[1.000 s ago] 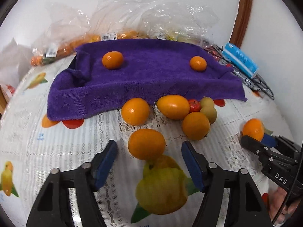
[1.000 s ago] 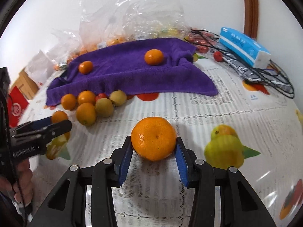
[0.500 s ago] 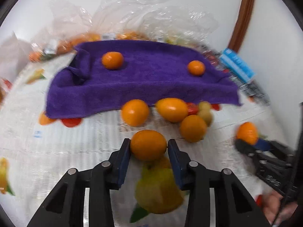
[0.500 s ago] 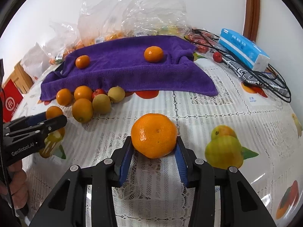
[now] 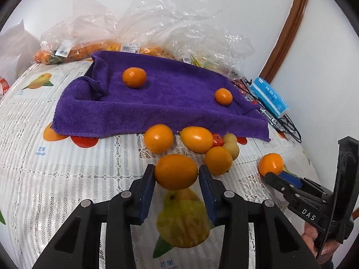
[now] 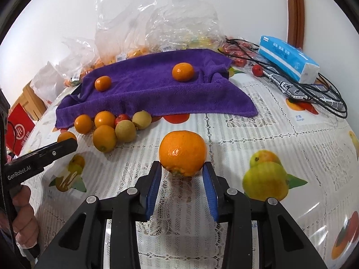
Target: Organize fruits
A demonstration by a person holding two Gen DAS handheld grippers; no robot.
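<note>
Two fruits are gripped: the left gripper (image 5: 176,173), wide a second ago, has clamped a smooth oval orange kumquat (image 5: 176,171) at lower centre, while the right gripper (image 6: 182,172) pinches a round dimpled tangerine (image 6: 182,152). Both seem ready for the purple terry towel (image 5: 170,103) at centre.

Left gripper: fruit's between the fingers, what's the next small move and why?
Probably lift and carry it to the towel. The left gripper is shut on the kumquat, two fruits already lie on the towel, and the right gripper holds a mandarin too.
</note>
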